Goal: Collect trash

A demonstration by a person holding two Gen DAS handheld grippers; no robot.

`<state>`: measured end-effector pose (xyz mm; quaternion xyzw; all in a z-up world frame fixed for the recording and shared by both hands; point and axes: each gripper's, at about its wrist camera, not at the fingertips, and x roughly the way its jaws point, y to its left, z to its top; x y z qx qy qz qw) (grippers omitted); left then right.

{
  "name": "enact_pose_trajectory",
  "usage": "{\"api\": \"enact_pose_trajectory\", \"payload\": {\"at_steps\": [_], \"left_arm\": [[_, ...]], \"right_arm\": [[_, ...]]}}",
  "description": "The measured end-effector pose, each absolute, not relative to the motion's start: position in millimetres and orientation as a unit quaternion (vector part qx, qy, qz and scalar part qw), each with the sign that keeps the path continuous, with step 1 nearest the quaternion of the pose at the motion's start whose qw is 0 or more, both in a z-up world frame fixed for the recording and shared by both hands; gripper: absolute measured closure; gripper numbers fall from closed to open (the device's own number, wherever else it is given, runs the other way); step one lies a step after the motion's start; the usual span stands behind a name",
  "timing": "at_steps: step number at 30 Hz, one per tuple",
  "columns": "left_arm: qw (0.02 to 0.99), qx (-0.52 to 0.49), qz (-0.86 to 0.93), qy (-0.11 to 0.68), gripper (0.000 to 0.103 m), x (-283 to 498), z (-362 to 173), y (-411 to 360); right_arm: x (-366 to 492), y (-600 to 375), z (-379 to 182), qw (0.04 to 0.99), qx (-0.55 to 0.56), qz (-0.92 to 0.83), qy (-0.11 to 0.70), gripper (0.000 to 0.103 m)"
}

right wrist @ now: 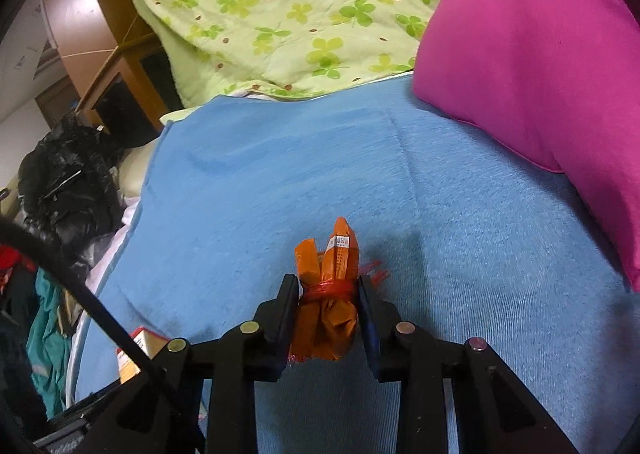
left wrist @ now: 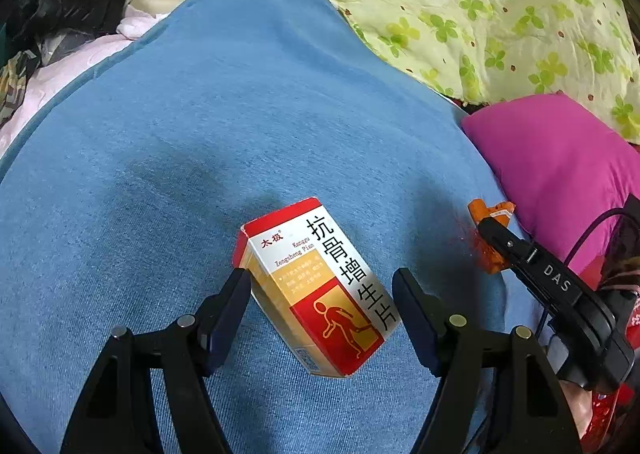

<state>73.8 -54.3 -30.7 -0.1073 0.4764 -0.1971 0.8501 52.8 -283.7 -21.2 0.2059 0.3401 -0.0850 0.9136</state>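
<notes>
Right gripper (right wrist: 329, 314) fingers clamped on orange bundle (right wrist: 327, 294); left gripper (left wrist: 320, 318) fingers apart (astride medicine box (left wrist: 320, 290)).

Two close wrist views over blue blanket (left wrist: 240, 113)

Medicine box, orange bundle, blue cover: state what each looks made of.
Medicine box: printed cardboard, slightly glossy, judging by crisp folded edges and a sheen on its white side.
Orange bundle: probably crumpled paper or thin card packaging, creased and matte, tied with shiny red plastic string; squeezed in the right tongs.
Blue cover: soft woven cloth, matte, with a fine ribbed texture and a stitched hem.
</notes>
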Motion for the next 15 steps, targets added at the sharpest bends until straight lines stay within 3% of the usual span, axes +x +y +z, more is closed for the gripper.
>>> {"api": "enact_pose_trajectory", "payload": {"at_steps": [11,15], "left_arm": [[0.832,-0.073,-0.209,0.509,0.025,76,-25,-40],[0.843,-0.017,-0.213,0.493,0.025,73,-16,-48]], "right_arm": [[40,-293,-19,0.913,0.193,-0.087,0.349,0.072],[38,-293,-19,0.912,0.191,-0.081,0.354,0.072]]}}
